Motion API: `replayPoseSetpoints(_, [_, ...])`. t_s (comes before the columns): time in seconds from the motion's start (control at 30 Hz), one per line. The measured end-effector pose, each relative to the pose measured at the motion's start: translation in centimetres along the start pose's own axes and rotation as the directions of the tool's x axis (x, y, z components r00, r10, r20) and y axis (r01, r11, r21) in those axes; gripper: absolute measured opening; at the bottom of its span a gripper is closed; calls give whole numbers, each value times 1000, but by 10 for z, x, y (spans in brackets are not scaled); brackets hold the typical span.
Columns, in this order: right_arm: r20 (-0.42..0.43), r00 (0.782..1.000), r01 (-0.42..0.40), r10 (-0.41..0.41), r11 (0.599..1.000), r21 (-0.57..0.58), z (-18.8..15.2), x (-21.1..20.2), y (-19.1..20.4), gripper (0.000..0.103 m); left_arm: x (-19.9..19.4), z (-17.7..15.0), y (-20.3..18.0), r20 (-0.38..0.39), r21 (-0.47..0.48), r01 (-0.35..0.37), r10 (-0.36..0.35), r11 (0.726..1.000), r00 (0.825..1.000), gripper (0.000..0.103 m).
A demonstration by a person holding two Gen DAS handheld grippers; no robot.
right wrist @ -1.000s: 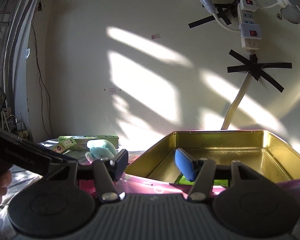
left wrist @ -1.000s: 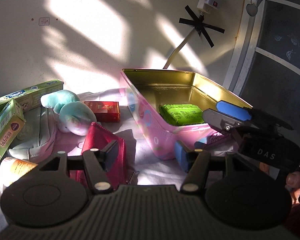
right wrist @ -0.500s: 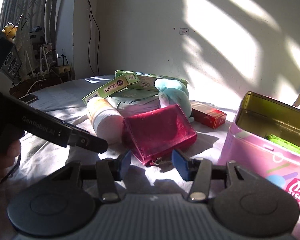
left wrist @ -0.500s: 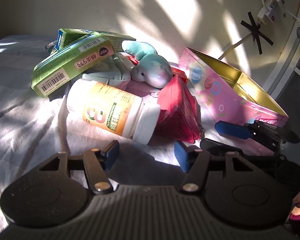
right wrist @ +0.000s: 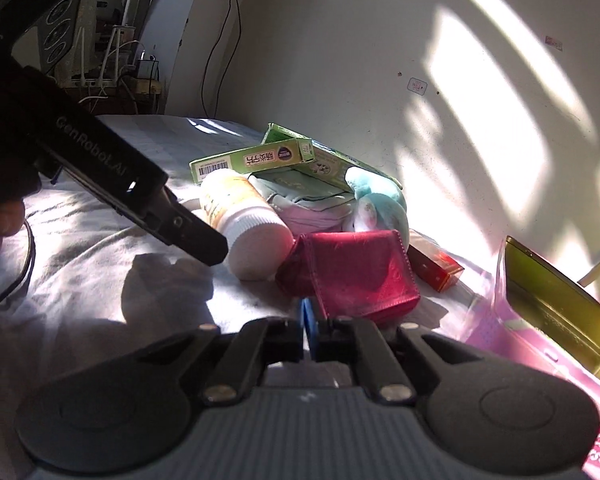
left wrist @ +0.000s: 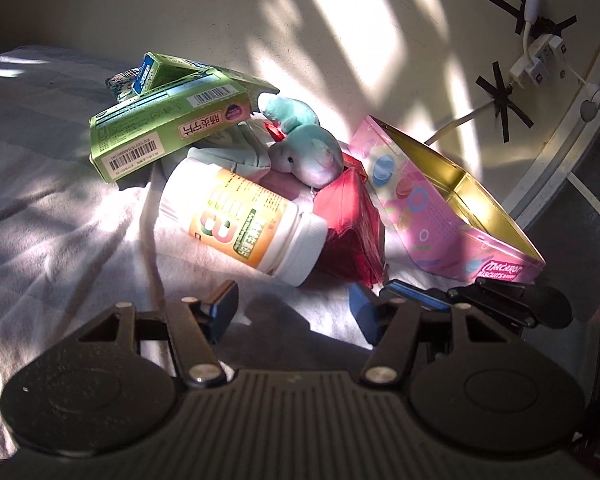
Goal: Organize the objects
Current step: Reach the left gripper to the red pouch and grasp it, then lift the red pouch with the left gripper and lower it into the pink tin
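I am holding the left gripper (left wrist: 294, 308) low over the bed sheet (left wrist: 60, 208), with its tongs wide apart and nothing between them. The right gripper (right wrist: 309, 326) is sitting just beside it, tongs pressed together and empty, as far as I can see.

Directly ahead of the left tongs the pill bottle (left wrist: 244, 224) is lying on its side, white cap (left wrist: 300, 250) toward me. I judge this is the piece to take now. To do it well, I am planning to go forward and a little lower, so that one pad passes on each side of the body behind the cap. The bottle is round and can roll on the soft sheet, so closing slowly is wiser. The red wallet (left wrist: 352, 224) is touching the cap on the right, and I should not catch it.

Behind the bottle the blue plush toy (left wrist: 308, 152) is resting on a pale cloth pouch (left wrist: 236, 148), and the green boxes (left wrist: 168, 128) are leaning on top of the pile. A small red box (right wrist: 436, 266) is lying behind the wallet, toward the wall.

At the right edge of the bed, near the wall, the pink tin (left wrist: 428, 208) is standing open, gold inside. From these angles I cannot tell what is lying in it. There is room along the near wall for the bottle, I think.
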State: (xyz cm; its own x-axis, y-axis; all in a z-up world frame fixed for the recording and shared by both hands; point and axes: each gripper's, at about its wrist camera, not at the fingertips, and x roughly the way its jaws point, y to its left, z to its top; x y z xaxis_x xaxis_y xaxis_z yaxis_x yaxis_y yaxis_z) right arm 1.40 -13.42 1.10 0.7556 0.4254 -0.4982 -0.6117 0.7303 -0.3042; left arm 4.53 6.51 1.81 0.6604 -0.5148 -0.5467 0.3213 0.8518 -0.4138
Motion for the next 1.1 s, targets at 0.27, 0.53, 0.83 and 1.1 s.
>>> replayPoseSetpoints(0.27, [-30,999,-13,16,995,95,-24,-44,-19,6,17,40,-41,28,195,22,-28,980,999,72])
replayPoseSetpoints(0.53, [29,1000,-13,6,969,245,-22,-38,-36,17,112,64,-64,-90,232,-72,95,970,991,72])
replayPoseSetpoints(0.83, [40,999,17,-33,935,353,-40,-51,-63,22,125,46,-78,-269,321,126,-37,939,962,70])
replayPoseSetpoints(1.1, [140,982,-175,123,873,455,-57,-77,-106,29,63,-8,-101,-336,524,314,-147,792,930,70])
